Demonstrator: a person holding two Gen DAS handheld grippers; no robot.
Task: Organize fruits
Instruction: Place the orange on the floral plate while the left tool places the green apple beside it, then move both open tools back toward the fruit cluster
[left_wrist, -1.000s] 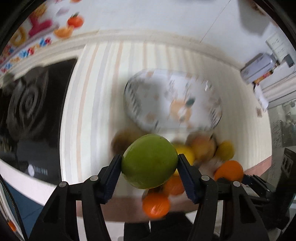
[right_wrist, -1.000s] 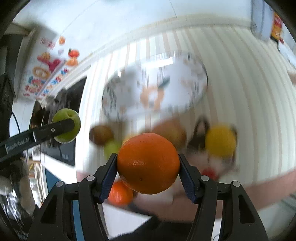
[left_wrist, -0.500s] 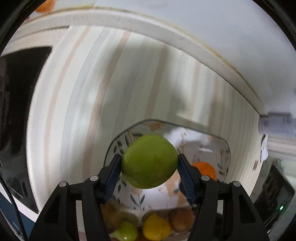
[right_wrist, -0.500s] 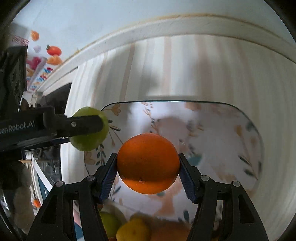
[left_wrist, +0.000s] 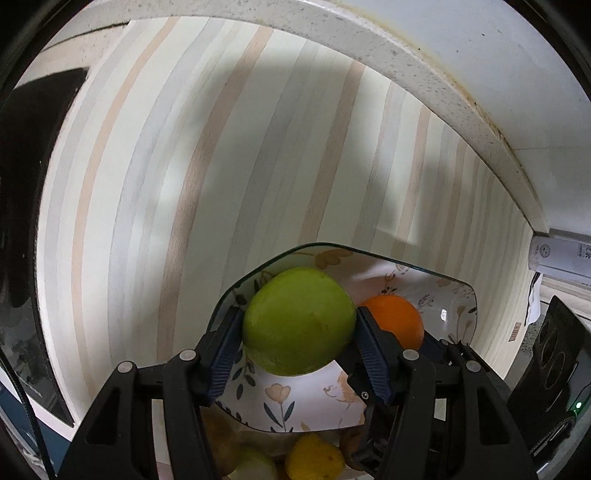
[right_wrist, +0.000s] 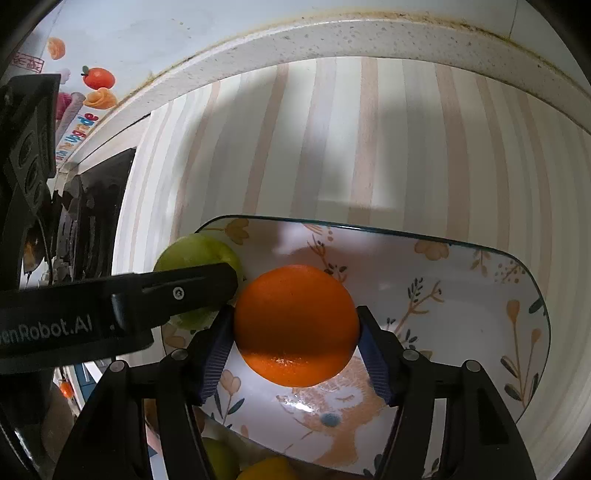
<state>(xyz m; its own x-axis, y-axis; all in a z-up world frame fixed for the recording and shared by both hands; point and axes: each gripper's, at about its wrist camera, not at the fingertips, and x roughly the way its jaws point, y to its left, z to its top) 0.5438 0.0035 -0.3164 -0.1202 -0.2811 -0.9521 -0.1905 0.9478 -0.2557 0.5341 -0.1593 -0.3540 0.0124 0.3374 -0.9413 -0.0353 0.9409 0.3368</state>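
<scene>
Down over the flower-patterned plate (right_wrist: 461, 295), both tools carry fruit. In the right wrist view the right tool (right_wrist: 295, 332) sits at bottom centre with the orange (right_wrist: 295, 325) between its blue ribbed pads; its jaws are opening at this moment, the left pad looks to stand just off the fruit's skin, while the right pad meets its edge, and the orange sits low over the plate's painted middle; whether it rests on the plate cannot be told. To the left of that frame the left tool's black finger crosses in front of the green apple (right_wrist: 195, 258), which sits at the plate's left rim. In the left wrist view the left tool (left_wrist: 299, 332) grips the green apple (left_wrist: 299, 321) firmly, both pads pressed against its sides, above the near left part of the plate (left_wrist: 458, 302). The orange (left_wrist: 395, 321) shows just right of the apple, partly hidden behind the tool's right finger. At the bottom edge of this frame a yellow fruit (left_wrist: 314, 461) and a pale green one (left_wrist: 255, 469) lie on the desk just short of the plate. The desk (left_wrist: 221, 166) has pale stripes of cream, grey and tan, bordered at the top by a speckled white ledge (left_wrist: 406, 59).
</scene>
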